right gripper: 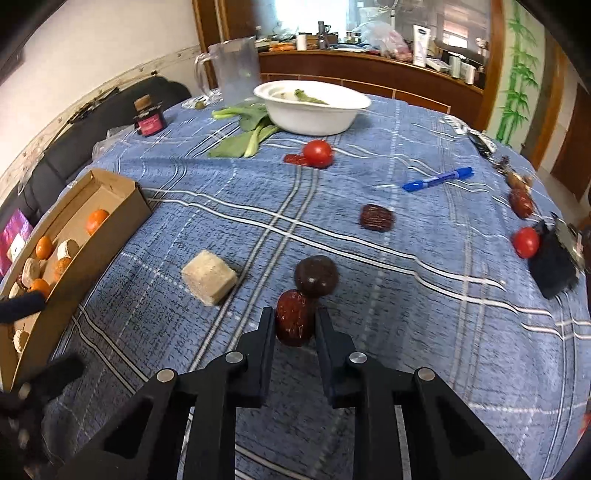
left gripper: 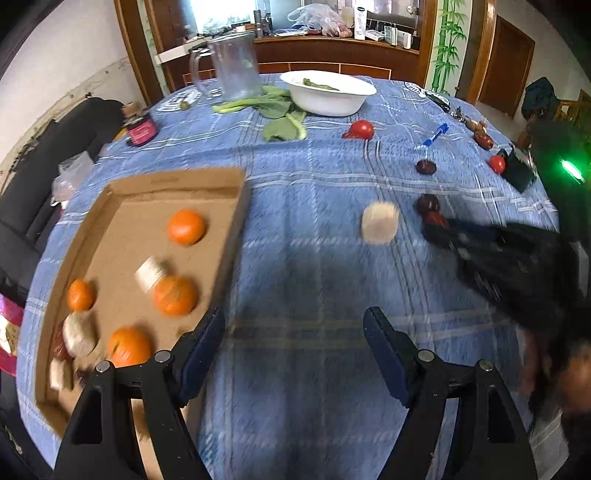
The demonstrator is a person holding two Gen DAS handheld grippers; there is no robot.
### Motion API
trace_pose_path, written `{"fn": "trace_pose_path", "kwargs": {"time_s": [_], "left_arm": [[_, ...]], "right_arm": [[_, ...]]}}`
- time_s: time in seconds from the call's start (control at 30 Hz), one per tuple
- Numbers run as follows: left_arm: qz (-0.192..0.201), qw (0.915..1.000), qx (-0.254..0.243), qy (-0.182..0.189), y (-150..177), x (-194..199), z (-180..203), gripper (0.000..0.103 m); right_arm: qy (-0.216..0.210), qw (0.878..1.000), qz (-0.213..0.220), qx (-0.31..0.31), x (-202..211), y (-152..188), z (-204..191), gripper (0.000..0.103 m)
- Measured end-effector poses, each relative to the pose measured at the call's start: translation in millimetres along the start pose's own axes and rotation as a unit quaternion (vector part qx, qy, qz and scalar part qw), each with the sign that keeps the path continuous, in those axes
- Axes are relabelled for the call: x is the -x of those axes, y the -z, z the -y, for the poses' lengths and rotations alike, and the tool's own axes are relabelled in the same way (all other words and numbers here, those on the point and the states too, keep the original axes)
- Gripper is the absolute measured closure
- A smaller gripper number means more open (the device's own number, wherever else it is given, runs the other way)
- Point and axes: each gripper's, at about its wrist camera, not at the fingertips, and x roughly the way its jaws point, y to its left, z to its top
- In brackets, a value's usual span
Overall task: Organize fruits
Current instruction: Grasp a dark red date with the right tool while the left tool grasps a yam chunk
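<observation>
Right gripper: fingers closed on red date; lift clear of touching dark fruit. Left gripper: open, empty; destination cardboard tray

A round table draped in a blue plaid cloth fills the foreground. Behind it runs a dark wooden sideboard crowded with bottles, boxes and a plastic bag, backed by a bright window that washes the far end in daylight. The left wall is pale, with a scuffed trim strip running along it, and a black sofa sits below. To the right, a panel painted with green bamboo stands beside a brown wooden door.
</observation>
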Motion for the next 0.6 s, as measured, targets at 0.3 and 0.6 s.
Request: {"fn": "trace_pose_path", "kwargs": {"time_s": [0.3,0.6], "left_arm": [[0.002,0.9993,-0.013,0.034,-47.5,-46.2,37.1,0.027],[-0.002,0.9980,-0.021,0.060,-52.8,-67.6,47.4,0.074]], "right_arm": [[0.009,0.999,-0.003,-0.035,27.6,26.9,33.7,0.081],[0.007,0.998,0.001,-0.065,36.8,35.5,42.2,0.080]]}}
